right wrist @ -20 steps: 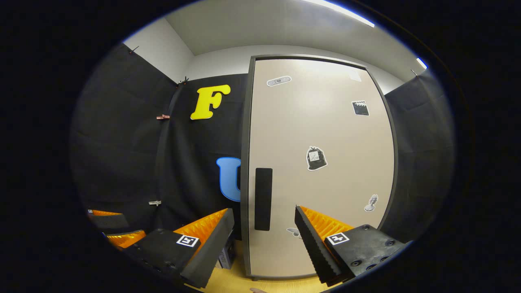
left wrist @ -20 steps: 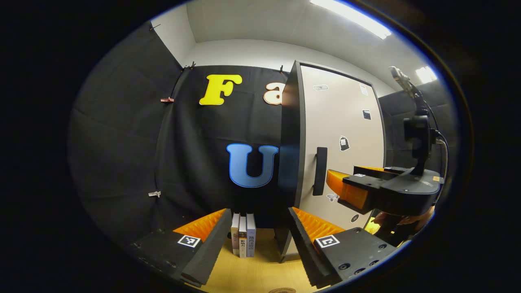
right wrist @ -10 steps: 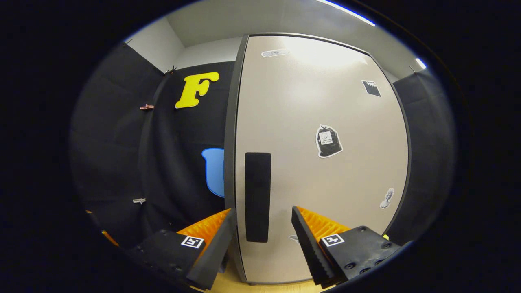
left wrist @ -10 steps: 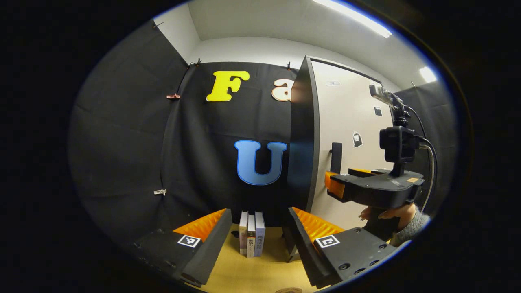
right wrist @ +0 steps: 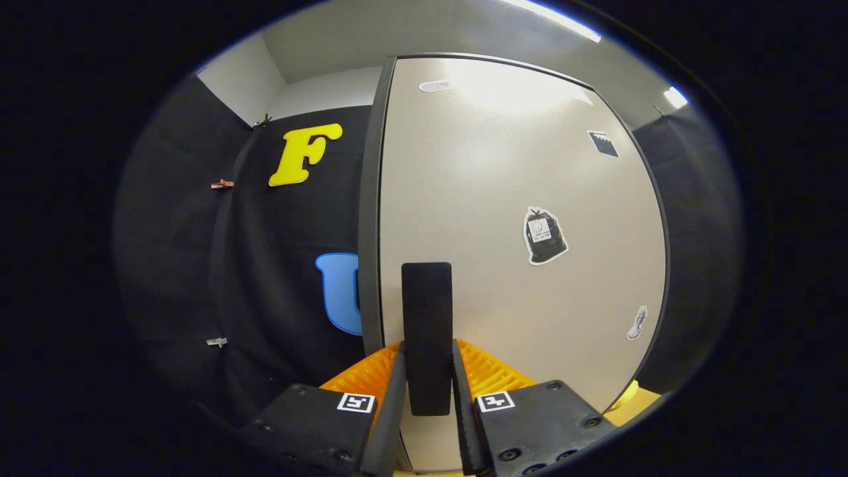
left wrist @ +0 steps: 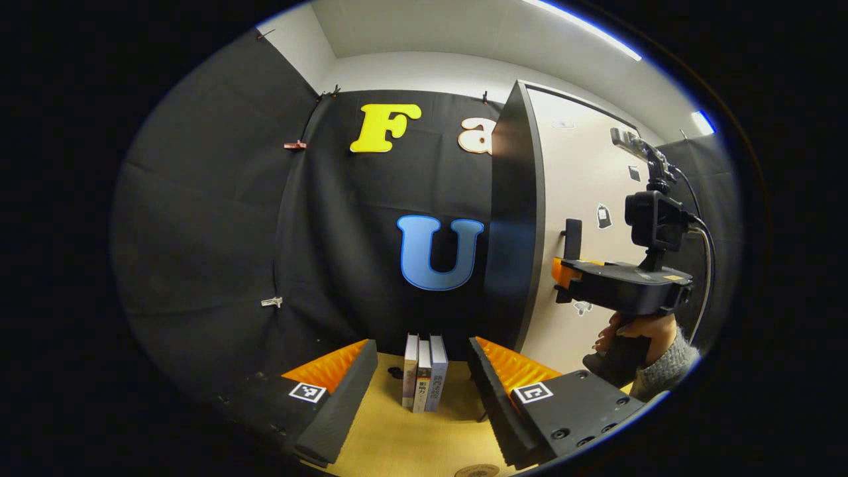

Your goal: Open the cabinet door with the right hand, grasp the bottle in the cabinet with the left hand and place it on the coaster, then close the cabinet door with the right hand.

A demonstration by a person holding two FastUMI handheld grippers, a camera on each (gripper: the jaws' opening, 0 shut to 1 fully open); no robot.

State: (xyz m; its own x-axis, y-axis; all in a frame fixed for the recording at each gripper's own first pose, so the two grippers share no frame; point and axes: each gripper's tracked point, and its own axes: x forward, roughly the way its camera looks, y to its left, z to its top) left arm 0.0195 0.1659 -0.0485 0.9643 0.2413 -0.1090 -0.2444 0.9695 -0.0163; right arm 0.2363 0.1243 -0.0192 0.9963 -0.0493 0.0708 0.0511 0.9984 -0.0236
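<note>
In the right gripper view, the right gripper (right wrist: 427, 387) has both fingers pressed against the sides of the door handle (right wrist: 426, 331), which is mounted upright near the left edge of the cabinet door (right wrist: 517, 199). The door appears closed. In the left gripper view, the left gripper (left wrist: 422, 391) hangs with fingers spread wide and nothing between them, above the desk (left wrist: 404, 440). Three books (left wrist: 424, 381) stand upright beside the cabinet. The coaster (left wrist: 477, 471) lies at the desk's near edge.

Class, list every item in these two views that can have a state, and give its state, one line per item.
Door: closed.
Handle: gripped between the right gripper's fingers.
Right gripper: shut on the handle.
Left gripper: open, empty.
Books: upright, side by side.
</note>
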